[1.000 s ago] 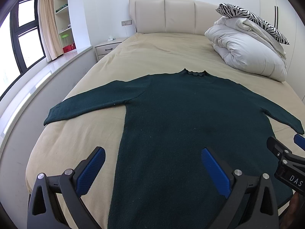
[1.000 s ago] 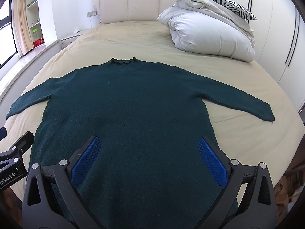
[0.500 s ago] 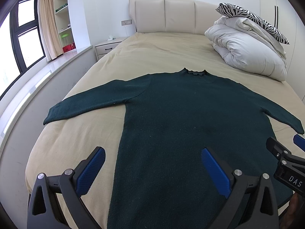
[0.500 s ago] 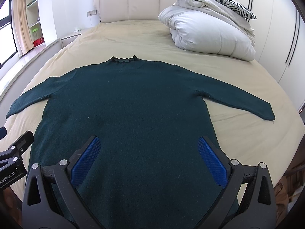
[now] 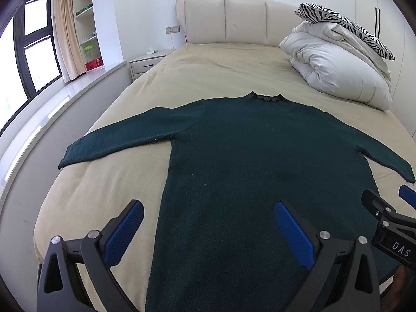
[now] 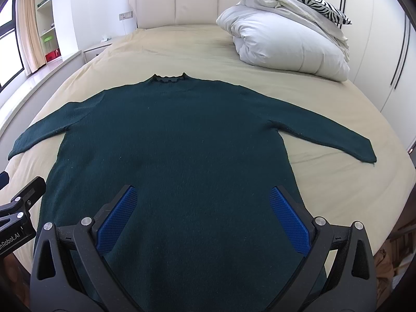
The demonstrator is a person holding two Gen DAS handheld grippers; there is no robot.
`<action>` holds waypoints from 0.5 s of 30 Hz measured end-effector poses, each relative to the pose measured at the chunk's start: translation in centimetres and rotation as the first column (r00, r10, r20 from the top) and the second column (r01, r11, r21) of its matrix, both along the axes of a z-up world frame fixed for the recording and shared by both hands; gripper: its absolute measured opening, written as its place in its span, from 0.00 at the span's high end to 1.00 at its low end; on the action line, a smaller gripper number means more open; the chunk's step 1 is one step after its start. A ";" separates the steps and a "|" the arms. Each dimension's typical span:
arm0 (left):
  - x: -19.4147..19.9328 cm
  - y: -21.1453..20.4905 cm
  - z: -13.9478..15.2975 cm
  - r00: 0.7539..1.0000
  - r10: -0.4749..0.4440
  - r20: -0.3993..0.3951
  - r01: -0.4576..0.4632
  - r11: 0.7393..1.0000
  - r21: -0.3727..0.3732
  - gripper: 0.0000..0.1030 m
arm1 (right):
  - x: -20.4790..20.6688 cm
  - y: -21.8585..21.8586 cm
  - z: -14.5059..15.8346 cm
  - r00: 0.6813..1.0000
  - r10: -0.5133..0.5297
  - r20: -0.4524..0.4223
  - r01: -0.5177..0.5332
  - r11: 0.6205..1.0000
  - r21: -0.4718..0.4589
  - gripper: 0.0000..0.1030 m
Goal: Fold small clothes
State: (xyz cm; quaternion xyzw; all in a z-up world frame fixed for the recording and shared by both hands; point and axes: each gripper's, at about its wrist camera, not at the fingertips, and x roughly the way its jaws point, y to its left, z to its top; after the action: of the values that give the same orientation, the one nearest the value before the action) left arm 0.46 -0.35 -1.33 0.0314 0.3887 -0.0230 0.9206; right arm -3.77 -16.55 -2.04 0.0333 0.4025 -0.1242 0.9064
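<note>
A dark green long-sleeved sweater (image 5: 247, 156) lies flat on the beige bed (image 5: 228, 62), collar away from me, both sleeves spread out; it also shows in the right wrist view (image 6: 176, 135). My left gripper (image 5: 208, 210) is open and empty above the sweater's lower left edge. My right gripper (image 6: 201, 195) is open and empty above the lower middle of the sweater. The right gripper's body (image 5: 390, 223) shows at the right edge of the left wrist view. The left gripper's body (image 6: 18, 213) shows at the left edge of the right wrist view.
A folded white duvet (image 5: 338, 70) with a zebra-print pillow (image 5: 345, 23) on top lies at the bed's far right. A padded headboard (image 5: 234, 20) is behind. A nightstand (image 5: 145, 62), a window ledge (image 5: 52, 104) and shelves stand left of the bed. Wardrobe doors (image 6: 384, 39) are on the right.
</note>
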 end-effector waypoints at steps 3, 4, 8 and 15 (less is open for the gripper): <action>0.0 0.0 -0.2 1.000 -0.001 -0.002 0.001 1.000 -0.003 0.00 | 0.2 0.0 -0.1 1.000 0.001 -0.005 -0.001 1.000 0.002 0.00; 0.0 -0.1 -0.4 1.000 0.000 -0.003 0.000 1.000 -0.004 0.00 | 0.2 -0.1 -0.1 1.000 0.001 -0.006 -0.001 1.000 0.002 0.00; -0.3 -0.1 -1.0 1.000 0.016 -0.006 -0.016 1.000 -0.005 0.00 | 0.5 -0.2 -0.4 1.000 0.002 -0.013 -0.002 1.000 0.006 0.00; 0.2 -0.2 -1.7 1.000 -0.005 0.025 0.005 1.000 0.013 0.00 | 1.3 -2.7 -1.9 0.999 0.017 -0.044 -0.014 0.998 0.067 0.00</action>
State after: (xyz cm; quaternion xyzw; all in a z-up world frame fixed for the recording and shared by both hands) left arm 0.62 -0.60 -2.98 0.0385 0.3773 -0.0223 0.9250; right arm -2.50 -19.28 -3.98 0.0576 0.4269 -0.1043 0.8964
